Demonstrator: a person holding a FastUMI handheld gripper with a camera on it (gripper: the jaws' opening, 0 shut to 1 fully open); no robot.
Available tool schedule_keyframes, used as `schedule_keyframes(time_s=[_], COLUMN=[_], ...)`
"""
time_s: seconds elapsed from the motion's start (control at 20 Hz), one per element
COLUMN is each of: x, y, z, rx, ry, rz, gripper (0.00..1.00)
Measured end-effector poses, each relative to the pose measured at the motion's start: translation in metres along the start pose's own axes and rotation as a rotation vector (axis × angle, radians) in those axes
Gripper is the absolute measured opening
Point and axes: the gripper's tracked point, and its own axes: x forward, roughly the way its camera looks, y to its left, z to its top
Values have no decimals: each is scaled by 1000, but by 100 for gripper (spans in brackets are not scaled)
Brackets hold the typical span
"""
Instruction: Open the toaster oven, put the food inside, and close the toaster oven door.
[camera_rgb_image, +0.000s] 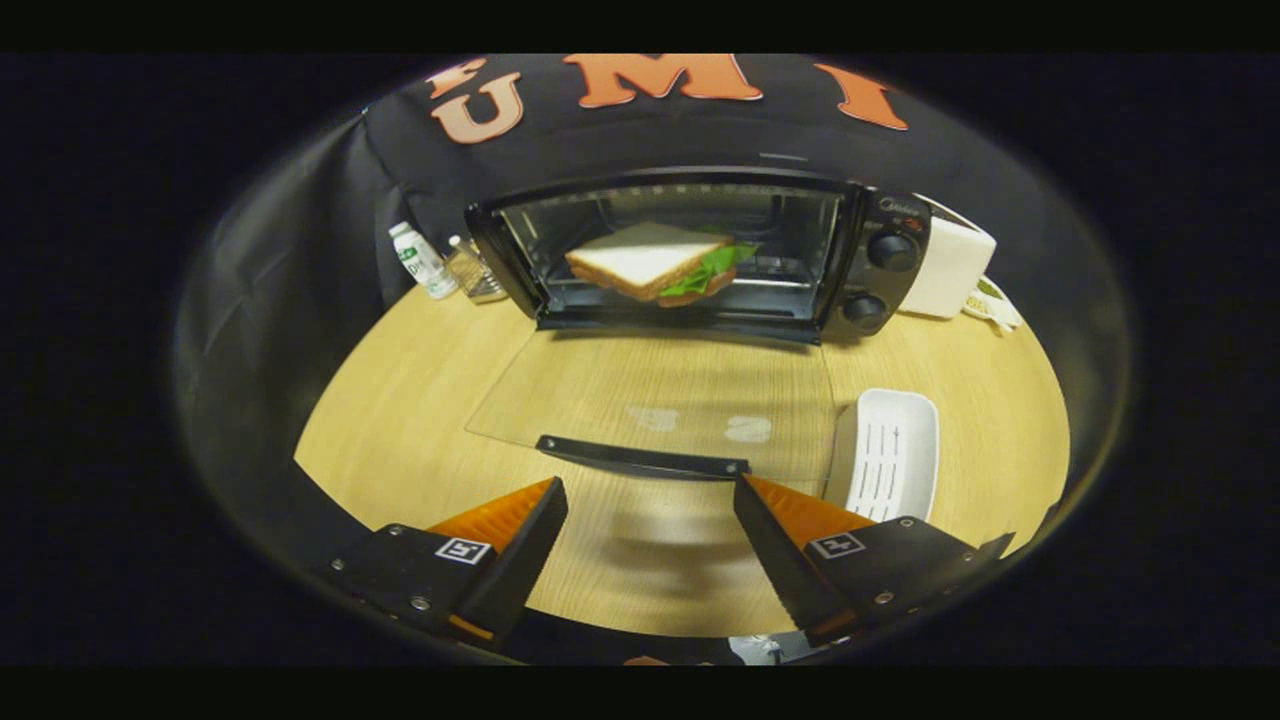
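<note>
While your gripper (650, 500) hangs spread and empty just short of the door handle (642, 459), the triangular sandwich (650, 262) sits inside the toaster oven (700, 255), its point aimed left, long edge running across. The glass door (650, 390) lies flat on the wooden table (400, 420).

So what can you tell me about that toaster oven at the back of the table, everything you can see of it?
The toaster oven is a small black box standing at the far end of the wooden table. Its glass door hangs fully open, lying flat toward the gripper, with a dark handle just ahead of the open fingers. Inside, a sandwich of white bread and green lettuce rests on the rack. Two round knobs sit one above the other on its right panel.
</note>
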Motion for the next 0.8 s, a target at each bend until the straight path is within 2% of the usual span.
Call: schedule_keyframes(time_s=[0.3, 0.6, 0.7, 0.8], x=[27, 30, 25, 19], y=[14, 17, 23, 19], z=[1, 30, 30, 26], rx=[-17, -3, 33, 26], ry=[41, -43, -27, -29], rz=[-19, -22, 12, 1], gripper=[99, 98, 98, 97])
